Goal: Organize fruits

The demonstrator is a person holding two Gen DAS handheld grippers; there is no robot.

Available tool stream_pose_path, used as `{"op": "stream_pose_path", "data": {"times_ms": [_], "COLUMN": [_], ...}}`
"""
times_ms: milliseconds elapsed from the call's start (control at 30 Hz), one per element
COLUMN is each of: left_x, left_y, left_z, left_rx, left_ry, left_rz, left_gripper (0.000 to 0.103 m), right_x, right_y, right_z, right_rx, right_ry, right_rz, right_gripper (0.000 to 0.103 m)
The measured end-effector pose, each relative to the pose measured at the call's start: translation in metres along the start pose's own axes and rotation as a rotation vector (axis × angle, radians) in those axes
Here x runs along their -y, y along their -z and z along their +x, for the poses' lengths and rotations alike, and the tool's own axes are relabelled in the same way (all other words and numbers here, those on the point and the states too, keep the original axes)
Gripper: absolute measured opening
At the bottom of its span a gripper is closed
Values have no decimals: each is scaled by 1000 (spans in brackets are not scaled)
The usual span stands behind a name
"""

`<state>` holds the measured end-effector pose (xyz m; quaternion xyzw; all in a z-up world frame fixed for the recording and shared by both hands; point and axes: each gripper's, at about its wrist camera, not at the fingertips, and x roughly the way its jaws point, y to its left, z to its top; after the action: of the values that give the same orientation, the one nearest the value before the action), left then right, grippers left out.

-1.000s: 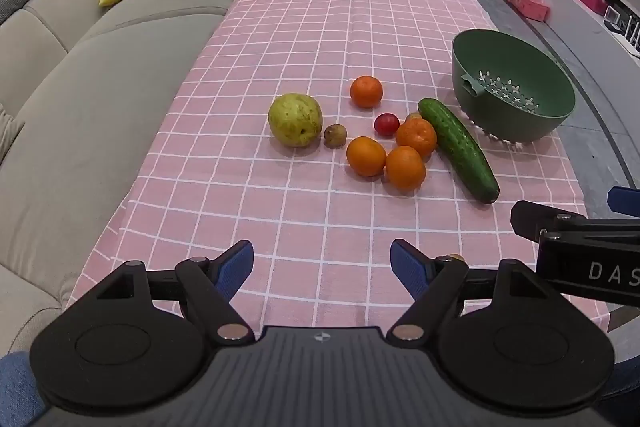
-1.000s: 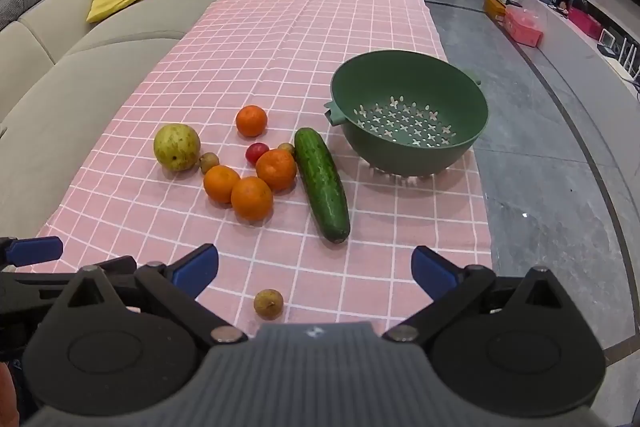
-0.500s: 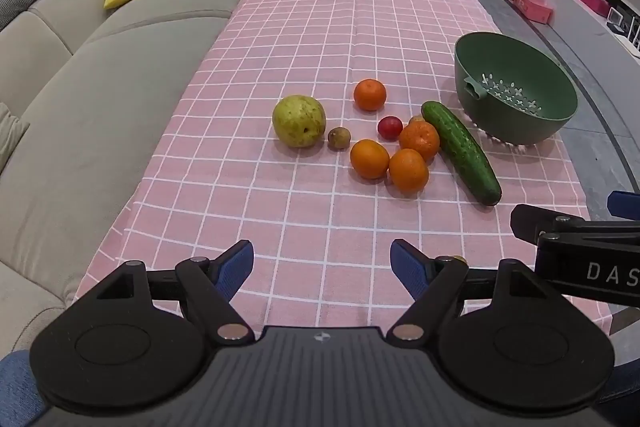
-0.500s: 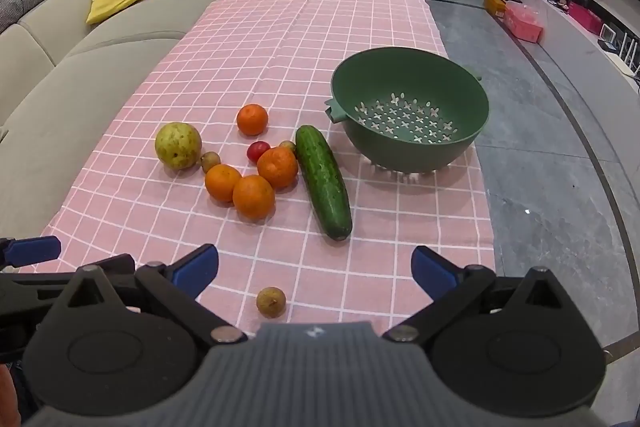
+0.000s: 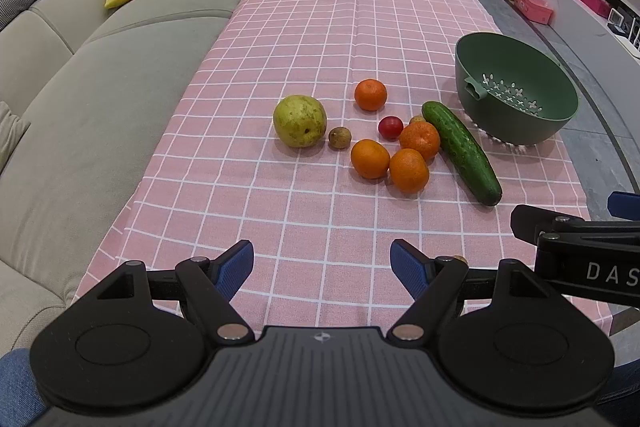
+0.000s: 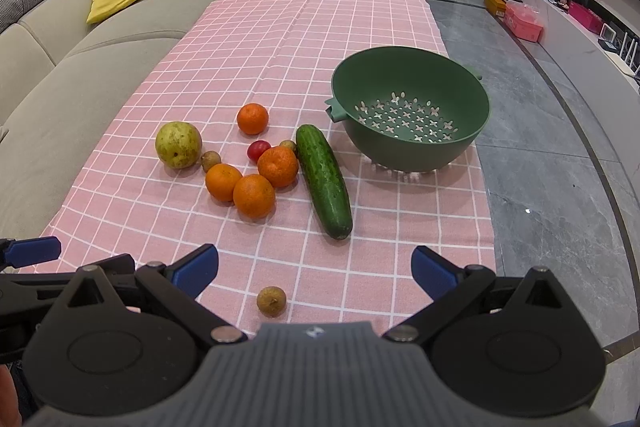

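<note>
With both the left gripper [image 5: 322, 263] and right gripper [image 6: 315, 267] spread wide and holding nothing above the near cloth [image 6: 280, 39], the fruits [image 6: 248, 163] cluster mid-table, a cucumber [image 6: 325, 179] lies between them and the colander [image 6: 412, 119] near the right edge, and one small longan [image 6: 271, 301] sits alone just ahead of the right gripper.

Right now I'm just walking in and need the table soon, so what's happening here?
A person holds the left hand-held gripper and the right hand-held gripper, both open and empty, above the near end of a pink checked tablecloth. Oranges, a cucumber, a guava and small fruits lie loose beside an empty green colander. Nothing is sorted yet.
</note>
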<state>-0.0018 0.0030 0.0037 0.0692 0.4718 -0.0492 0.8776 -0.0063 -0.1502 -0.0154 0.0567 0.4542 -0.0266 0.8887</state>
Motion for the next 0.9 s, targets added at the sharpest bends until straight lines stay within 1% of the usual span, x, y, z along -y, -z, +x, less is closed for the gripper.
{"op": "stream_pose_path", "data": {"times_ms": [900], "left_x": [1], "left_y": [2], "left_z": [0], "left_rx": [-5], "left_ry": [-7], "left_rz": [-3], "left_gripper": [89], "right_x": [1], "right_y": [0], "right_z": [0], "right_rx": [-2], "right_ry": [-1], "right_rz": [2], "right_gripper": [99]}}
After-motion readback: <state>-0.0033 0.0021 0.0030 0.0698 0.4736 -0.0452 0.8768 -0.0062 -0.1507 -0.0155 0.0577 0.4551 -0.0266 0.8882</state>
